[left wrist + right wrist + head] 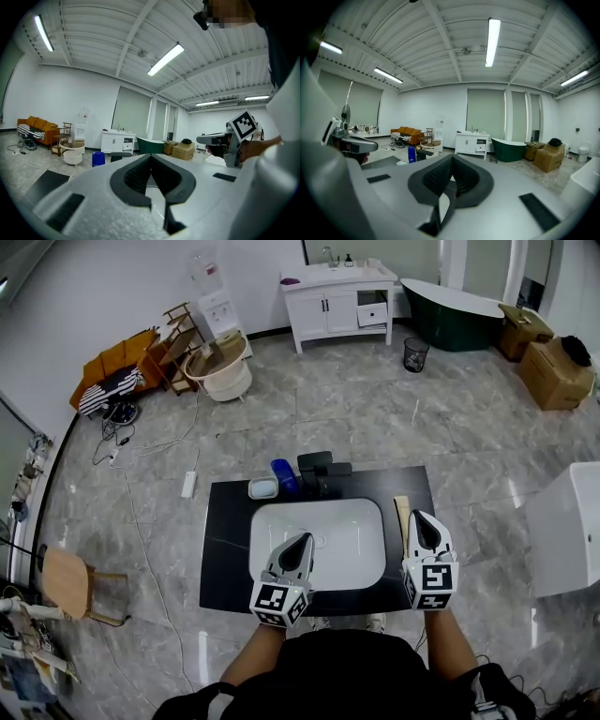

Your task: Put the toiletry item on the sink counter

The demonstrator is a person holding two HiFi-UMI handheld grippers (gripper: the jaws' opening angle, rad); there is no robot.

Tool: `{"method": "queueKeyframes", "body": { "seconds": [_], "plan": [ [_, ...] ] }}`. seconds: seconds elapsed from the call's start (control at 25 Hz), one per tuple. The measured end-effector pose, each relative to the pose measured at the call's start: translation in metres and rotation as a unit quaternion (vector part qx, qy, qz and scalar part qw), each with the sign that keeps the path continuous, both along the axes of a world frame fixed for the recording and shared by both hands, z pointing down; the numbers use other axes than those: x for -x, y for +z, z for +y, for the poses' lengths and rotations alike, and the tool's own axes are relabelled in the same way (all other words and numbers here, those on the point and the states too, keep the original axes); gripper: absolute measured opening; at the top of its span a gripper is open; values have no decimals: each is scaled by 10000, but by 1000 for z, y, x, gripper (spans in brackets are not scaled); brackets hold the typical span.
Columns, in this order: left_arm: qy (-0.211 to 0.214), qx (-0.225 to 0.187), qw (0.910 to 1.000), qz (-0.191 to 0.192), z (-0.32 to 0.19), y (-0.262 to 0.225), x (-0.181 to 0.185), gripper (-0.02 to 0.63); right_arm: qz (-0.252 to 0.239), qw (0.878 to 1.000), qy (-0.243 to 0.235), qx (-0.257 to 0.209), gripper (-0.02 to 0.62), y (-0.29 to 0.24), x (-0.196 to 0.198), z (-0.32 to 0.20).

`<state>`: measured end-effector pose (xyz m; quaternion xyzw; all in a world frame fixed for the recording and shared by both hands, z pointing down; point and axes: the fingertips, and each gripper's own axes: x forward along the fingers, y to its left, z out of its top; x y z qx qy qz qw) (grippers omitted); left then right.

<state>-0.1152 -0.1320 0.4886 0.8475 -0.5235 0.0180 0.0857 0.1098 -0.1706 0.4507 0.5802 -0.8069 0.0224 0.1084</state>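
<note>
Both grippers hover with jaws pressed together and nothing between them. The left gripper (302, 542) is over the near rim of the white basin (352, 521). The right gripper (421, 519) is near the right edge of the black counter (225, 549) (a pale strip (401, 512) lies just beside it). The blue toiletry bottle (284, 476) stands at the far edge, well apart from both, and the counter's left margin lies open.

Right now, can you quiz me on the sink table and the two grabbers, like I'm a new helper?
1. True or false: the blue container stands on the black counter behind the white basin.
2. Which gripper is nearer the pale stick?
3. The jaws of the left gripper are: A open, B shut, C clamped on a cup.
Key: 1 true; 2 the right gripper; 3 B.
</note>
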Motion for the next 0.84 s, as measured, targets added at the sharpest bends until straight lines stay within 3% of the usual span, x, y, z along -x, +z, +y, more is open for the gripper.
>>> {"method": "queueKeyframes", "body": {
  "seconds": [0.84],
  "plan": [
    [157, 1, 9999, -71, 12, -1, -12, 9, -74, 9998, -157, -15, 5, 4, 6, 16]
  ]
}}
